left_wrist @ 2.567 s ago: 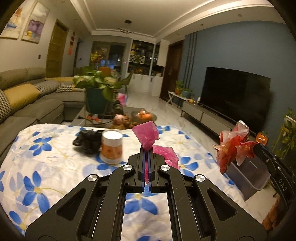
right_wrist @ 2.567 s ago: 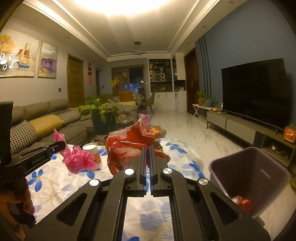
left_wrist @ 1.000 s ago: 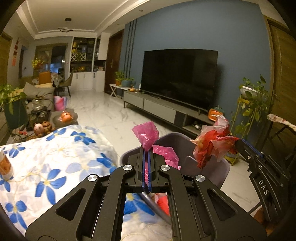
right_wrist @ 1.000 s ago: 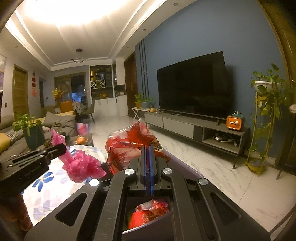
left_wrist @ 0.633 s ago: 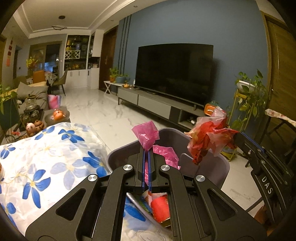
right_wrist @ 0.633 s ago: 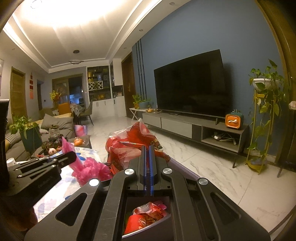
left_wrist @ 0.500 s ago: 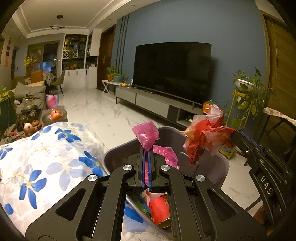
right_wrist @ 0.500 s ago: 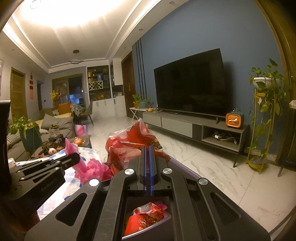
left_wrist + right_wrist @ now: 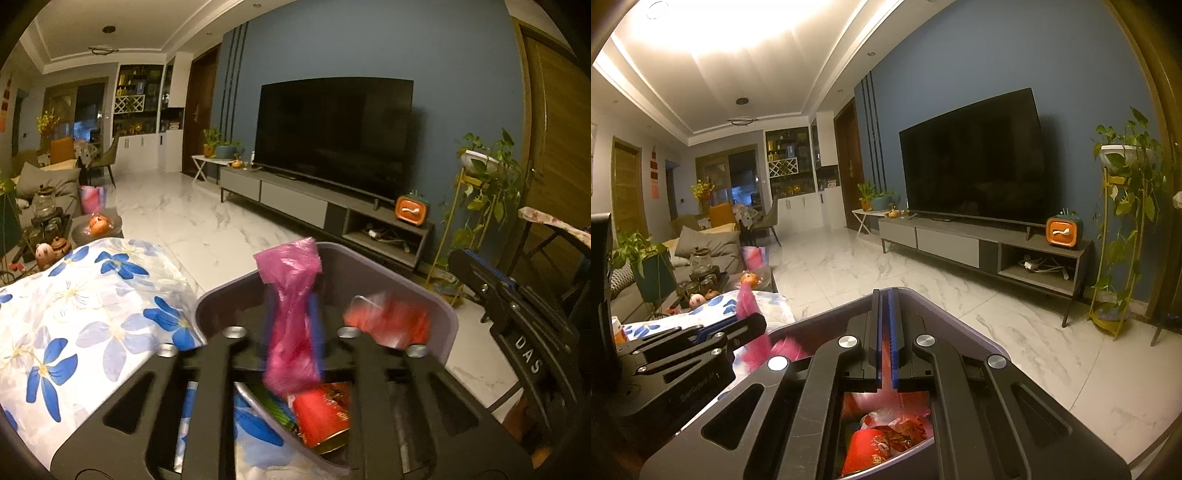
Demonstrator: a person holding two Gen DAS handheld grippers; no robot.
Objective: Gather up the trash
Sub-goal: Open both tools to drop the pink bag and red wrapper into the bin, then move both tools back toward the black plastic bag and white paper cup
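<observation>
My left gripper (image 9: 294, 314) hangs over the grey-purple bin (image 9: 373, 260) with its jaws apart. The pink plastic bag (image 9: 291, 332) is blurred between its blue pads. A red wrapper (image 9: 388, 326), also blurred, is in the air inside the bin, below my right gripper (image 9: 461, 264). In the right wrist view, my right gripper (image 9: 885, 295) stands slightly open over the bin (image 9: 964, 326) and holds nothing. My left gripper (image 9: 755, 323) shows at the left, with the pink bag (image 9: 748, 301) at its tip. Red packets (image 9: 875, 446) lie in the bin.
The table with the blue-flowered cloth (image 9: 92, 314) touches the bin's left side. A TV stand (image 9: 979, 247) runs along the blue wall, with a plant stand (image 9: 1123, 236) to its right. A low tea table (image 9: 55, 236) stands beyond the cloth, and marble floor lies past the bin.
Both grippers have opened over the bin. The red wrapper has left the right gripper and is falling; the pink bag is slipping down between the left pads.
</observation>
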